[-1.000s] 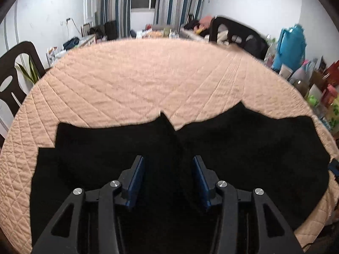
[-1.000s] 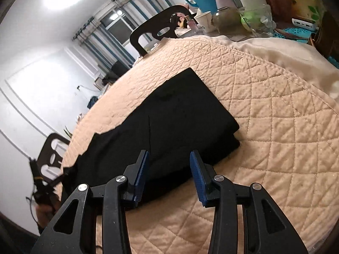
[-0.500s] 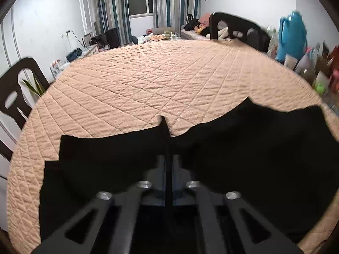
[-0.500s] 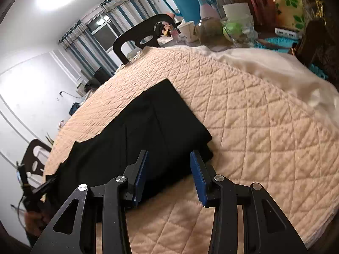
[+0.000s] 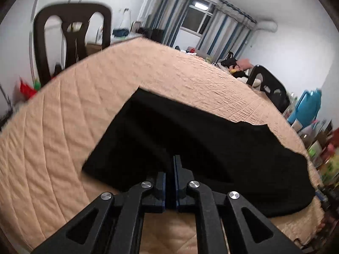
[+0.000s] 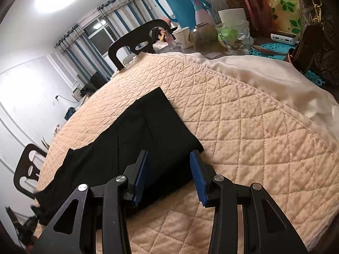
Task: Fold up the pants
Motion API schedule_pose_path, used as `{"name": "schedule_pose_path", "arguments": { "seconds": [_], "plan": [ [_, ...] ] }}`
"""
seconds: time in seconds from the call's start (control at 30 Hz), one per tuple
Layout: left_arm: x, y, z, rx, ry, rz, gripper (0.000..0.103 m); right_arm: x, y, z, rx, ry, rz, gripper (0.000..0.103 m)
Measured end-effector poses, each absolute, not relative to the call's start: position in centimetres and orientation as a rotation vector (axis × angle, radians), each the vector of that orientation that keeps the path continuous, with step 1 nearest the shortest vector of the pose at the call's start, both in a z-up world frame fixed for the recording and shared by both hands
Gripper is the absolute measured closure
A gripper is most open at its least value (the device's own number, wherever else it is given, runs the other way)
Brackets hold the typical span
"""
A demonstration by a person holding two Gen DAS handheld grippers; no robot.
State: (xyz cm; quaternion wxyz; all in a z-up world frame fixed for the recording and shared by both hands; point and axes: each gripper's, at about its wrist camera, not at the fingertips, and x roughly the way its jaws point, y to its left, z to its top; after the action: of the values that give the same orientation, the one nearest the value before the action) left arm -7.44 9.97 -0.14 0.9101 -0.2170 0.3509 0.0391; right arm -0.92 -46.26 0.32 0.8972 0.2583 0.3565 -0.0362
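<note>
Black pants [image 5: 222,146] lie across a peach quilted cover [image 5: 63,139]. In the left wrist view my left gripper [image 5: 174,160] has its blue pads almost together on a pinched ridge of the black cloth near the pants' front edge; its jaws are just starting to open. The cloth is lifted and creased up toward the fingertips. From the right wrist, the other end of the pants [image 6: 152,127] lies flat and folded in layers. My right gripper [image 6: 169,169] hovers open over that end's near corner, with cloth below the gap and neither pad touching it.
Dark plastic chairs [image 5: 72,36] [image 6: 137,40] stand around the table. A blue jug [image 6: 180,2], bottles, a glass bowl [image 6: 235,38] and a brown bag [image 6: 317,42] crowd the far right, beyond a white cloth [image 6: 264,72]. The cover's edge runs close below both grippers.
My left gripper shut on a raised ridge of the pants, then swung sideways and rolled, pulling the cloth along. My right gripper stayed open and only tilted slightly over the folded end.
</note>
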Motion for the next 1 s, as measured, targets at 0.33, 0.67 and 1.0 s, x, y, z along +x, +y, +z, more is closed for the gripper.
{"name": "schedule_pose_path", "arguments": {
  "seconds": [0.33, 0.67, 1.0],
  "plan": [
    [-6.5, 11.8, 0.2, -0.55, 0.689, 0.112, 0.099, -0.4, -46.4, 0.3, 0.497, 0.731, -0.113, 0.076],
    [-8.9, 13.7, 0.5, -0.517, 0.715, 0.219, 0.088, -1.0, -48.4, 0.7, 0.48, 0.729, -0.182, 0.099],
    [-0.8, 13.5, 2.5, -0.281, 0.714, 0.129, 0.055, 1.1, -45.5, 3.2, 0.362, 0.67, -0.097, 0.097]
  ]
}}
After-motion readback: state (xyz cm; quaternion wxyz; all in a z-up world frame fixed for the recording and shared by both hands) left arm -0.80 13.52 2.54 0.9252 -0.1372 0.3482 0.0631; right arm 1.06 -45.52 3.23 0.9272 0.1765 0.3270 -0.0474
